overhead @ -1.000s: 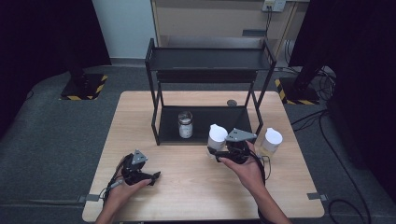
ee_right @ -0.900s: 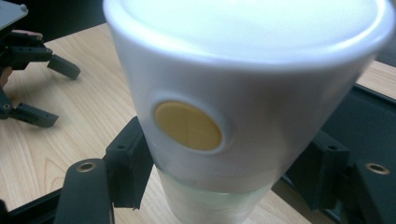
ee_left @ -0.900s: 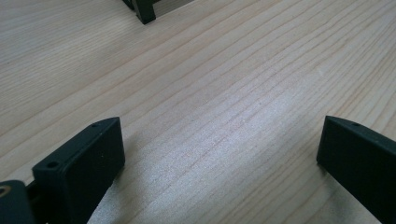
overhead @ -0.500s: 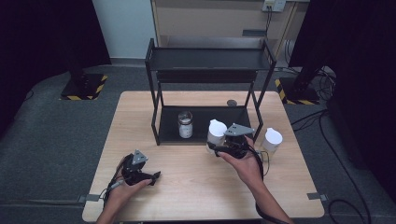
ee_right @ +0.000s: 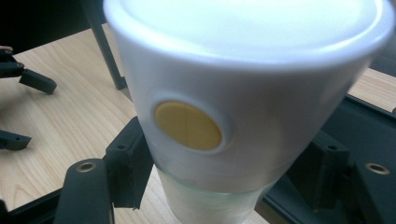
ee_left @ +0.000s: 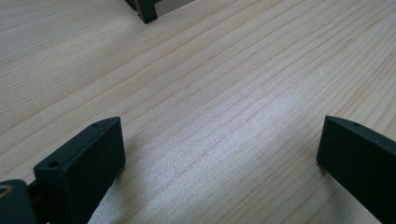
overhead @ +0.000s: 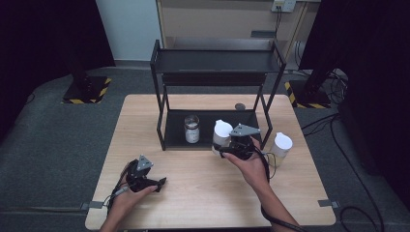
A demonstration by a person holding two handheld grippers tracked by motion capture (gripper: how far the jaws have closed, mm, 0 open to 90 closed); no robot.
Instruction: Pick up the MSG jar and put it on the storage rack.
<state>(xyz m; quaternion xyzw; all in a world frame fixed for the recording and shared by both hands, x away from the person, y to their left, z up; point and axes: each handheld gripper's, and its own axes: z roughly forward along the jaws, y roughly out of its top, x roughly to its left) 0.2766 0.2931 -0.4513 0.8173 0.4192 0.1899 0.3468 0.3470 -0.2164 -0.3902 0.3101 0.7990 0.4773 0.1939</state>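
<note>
Gripping a white-lidded jar (overhead: pixel 222 135), the right gripper (overhead: pixel 227 149) holds it upright at the front edge of the black rack's (overhead: pixel 215 63) bottom shelf, jaws clamped on its sides below the lid. A clear jar (overhead: pixel 192 128) already stands on that shelf; another white-lidded jar (overhead: pixel 280 147) waits on the wooden table (overhead: pixel 193 188) to the right. The left gripper (ee_left: pixel 219 154) rests wide open, holding nothing. Shelving seems about one-third done.
</note>
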